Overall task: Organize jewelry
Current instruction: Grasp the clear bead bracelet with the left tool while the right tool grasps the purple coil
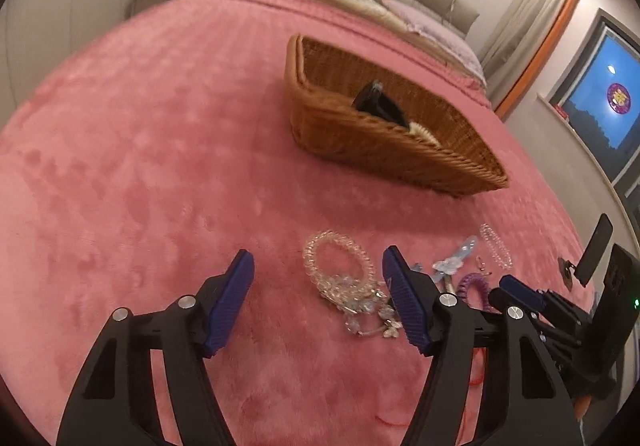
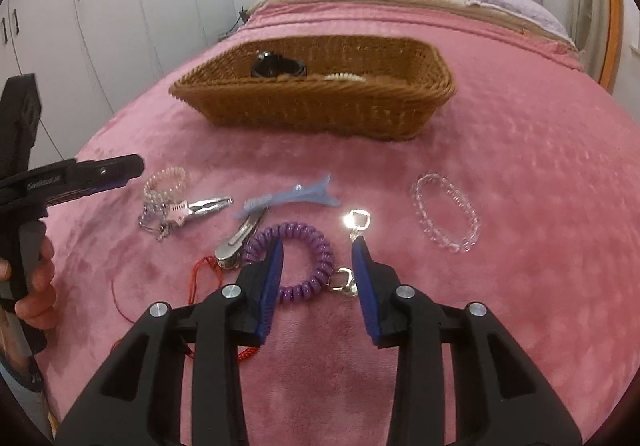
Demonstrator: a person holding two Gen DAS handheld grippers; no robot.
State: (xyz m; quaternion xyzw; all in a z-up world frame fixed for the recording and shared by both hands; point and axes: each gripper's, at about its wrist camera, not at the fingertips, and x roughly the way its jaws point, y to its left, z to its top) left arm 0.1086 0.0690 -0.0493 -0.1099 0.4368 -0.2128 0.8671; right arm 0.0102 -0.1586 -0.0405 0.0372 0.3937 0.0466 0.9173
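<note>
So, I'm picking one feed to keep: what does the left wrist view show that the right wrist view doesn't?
Only the left wrist view shows the window and the open left gripper head-on.

Only the right wrist view shows the wardrobe doors, the red cord and the hand.

Both show the wicker basket, purple coil bracelet, clear bead bracelet and blue hair clip.

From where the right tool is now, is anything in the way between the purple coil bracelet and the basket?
The blue hair clip lies on the blanket between the purple coil bracelet and the basket. The right tool is open around the bracelet. Lifted over the clip, the path looks free.
</note>
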